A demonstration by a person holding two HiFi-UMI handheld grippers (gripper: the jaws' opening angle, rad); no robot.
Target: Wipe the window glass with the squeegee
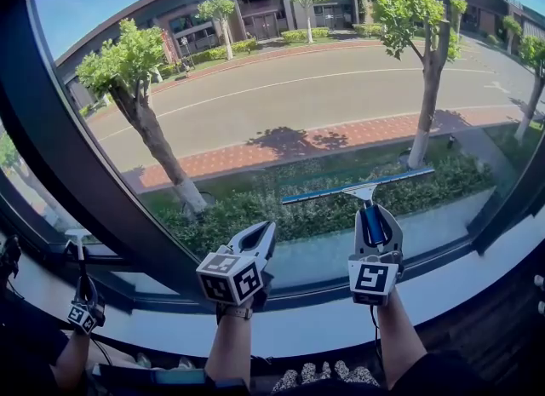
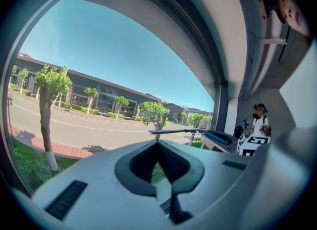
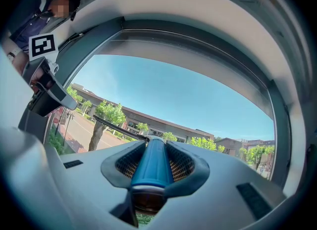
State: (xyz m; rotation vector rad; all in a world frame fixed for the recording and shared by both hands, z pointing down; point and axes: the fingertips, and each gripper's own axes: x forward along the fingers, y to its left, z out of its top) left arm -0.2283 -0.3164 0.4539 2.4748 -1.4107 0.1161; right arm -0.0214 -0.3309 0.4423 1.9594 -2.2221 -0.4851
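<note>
The squeegee (image 1: 372, 224) has a blue handle and a long thin blade (image 1: 358, 186) that lies against the lower part of the window glass (image 1: 281, 88). My right gripper (image 1: 368, 209) is shut on the handle, which runs between its jaws in the right gripper view (image 3: 151, 162); the blade (image 3: 116, 127) shows beyond the tips. My left gripper (image 1: 268, 228) hangs to the left of the squeegee, just above the sill, with its jaws shut and holding nothing. From the left gripper view (image 2: 157, 144) the blade (image 2: 176, 131) is seen to the right.
A thick dark window frame (image 1: 77, 181) runs diagonally at the left. A pale sill (image 1: 306, 330) lies under the glass. At the far left another person's arm holds a gripper (image 1: 83, 301) by the neighbouring pane. Trees, a road and buildings lie outside.
</note>
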